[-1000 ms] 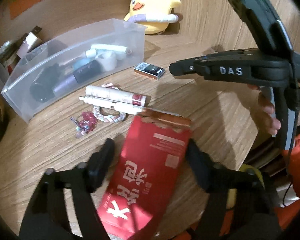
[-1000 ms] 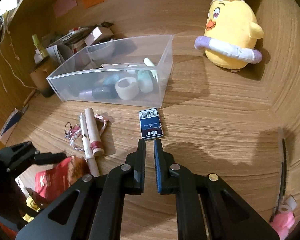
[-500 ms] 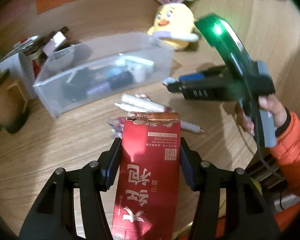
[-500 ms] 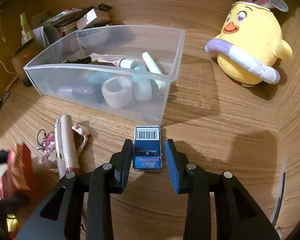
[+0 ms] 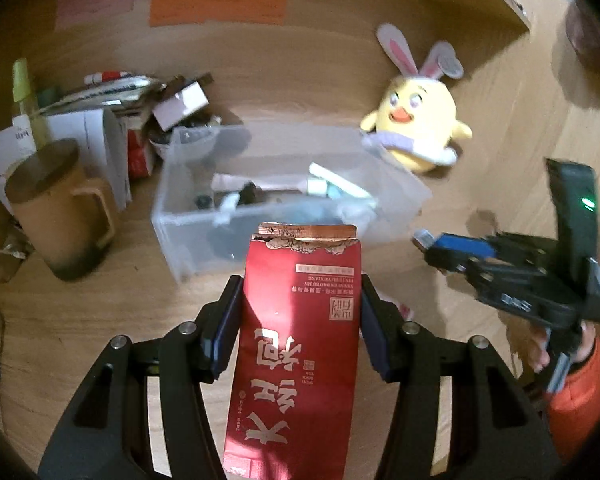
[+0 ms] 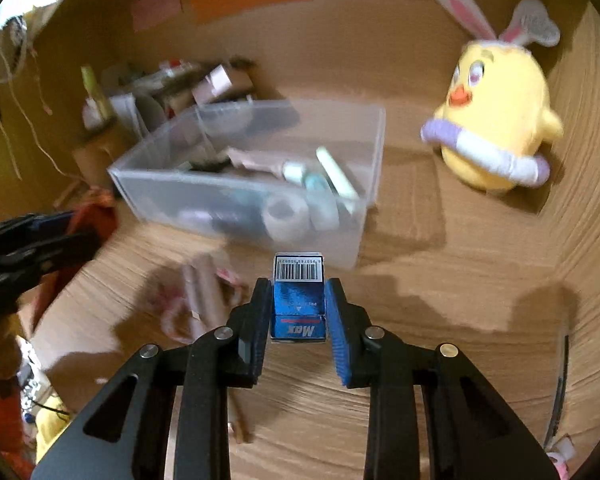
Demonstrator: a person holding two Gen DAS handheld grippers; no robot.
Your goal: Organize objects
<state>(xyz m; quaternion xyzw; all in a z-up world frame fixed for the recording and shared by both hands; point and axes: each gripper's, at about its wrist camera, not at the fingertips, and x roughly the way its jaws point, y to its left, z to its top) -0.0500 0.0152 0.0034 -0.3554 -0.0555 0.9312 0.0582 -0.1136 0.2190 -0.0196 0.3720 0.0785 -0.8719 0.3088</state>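
Note:
My left gripper point(image 5: 298, 300) is shut on a red foil packet point(image 5: 300, 332) with white characters and holds it up in front of the clear plastic bin point(image 5: 188, 240). My right gripper point(image 6: 298, 296) is shut on a small blue box point(image 6: 299, 300) with a barcode, lifted above the desk just in front of the bin point(image 6: 364, 160). The bin holds tubes, tape rolls and other small items. The right gripper point(image 5: 440, 248) with the blue box also shows in the left wrist view, to the right of the bin.
A yellow chick plush point(image 6: 496, 120) sits right of the bin. A brown mug point(image 5: 60, 216) and a pile of boxes and papers point(image 5: 112, 120) stand at the left. Tubes and a pink cord point(image 6: 204, 292) lie blurred on the desk, left of the blue box.
My left gripper closed on the red packet and lifted it toward the bin. My right gripper opened, closed around the blue box and raised it off the desk.

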